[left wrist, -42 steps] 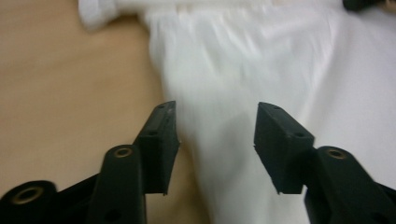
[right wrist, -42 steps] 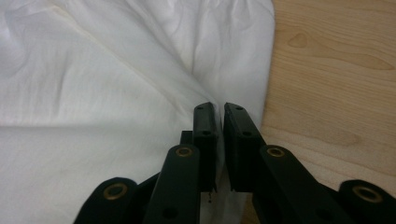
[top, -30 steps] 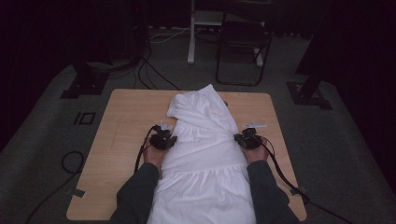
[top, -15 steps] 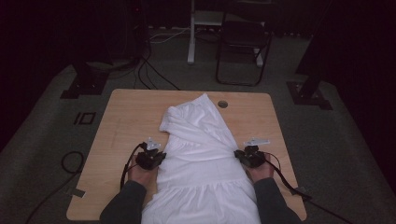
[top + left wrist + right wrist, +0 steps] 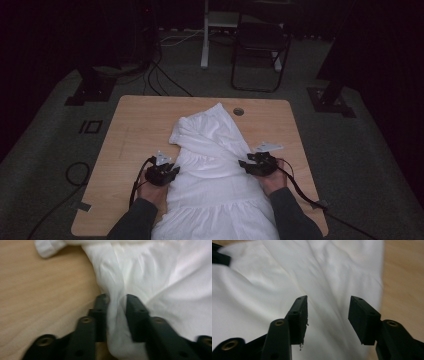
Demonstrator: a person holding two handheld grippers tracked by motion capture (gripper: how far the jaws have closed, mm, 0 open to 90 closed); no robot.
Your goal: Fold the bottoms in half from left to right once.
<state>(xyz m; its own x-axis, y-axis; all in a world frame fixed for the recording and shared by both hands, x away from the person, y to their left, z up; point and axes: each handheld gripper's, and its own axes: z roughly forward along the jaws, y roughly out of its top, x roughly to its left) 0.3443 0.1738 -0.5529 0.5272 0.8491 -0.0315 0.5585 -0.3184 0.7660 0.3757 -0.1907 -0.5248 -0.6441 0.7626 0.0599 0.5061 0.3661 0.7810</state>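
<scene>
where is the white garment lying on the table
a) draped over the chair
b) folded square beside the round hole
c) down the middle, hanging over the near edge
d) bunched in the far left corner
c: the white garment runs down the middle of the table and hangs over its near edge.

The garment (image 5: 215,170) in the middle of the frame is plain white, with no print (its folds shade to pale grey). The desk (image 5: 135,130) under it is light wood with a fine grain. Both the left gripper (image 5: 162,172) and the right gripper (image 5: 257,164) are black, each topped by a light grey plate. The floor (image 5: 45,165) around is dull grey-green, and the chair (image 5: 257,50) at the upper middle is black.
</scene>
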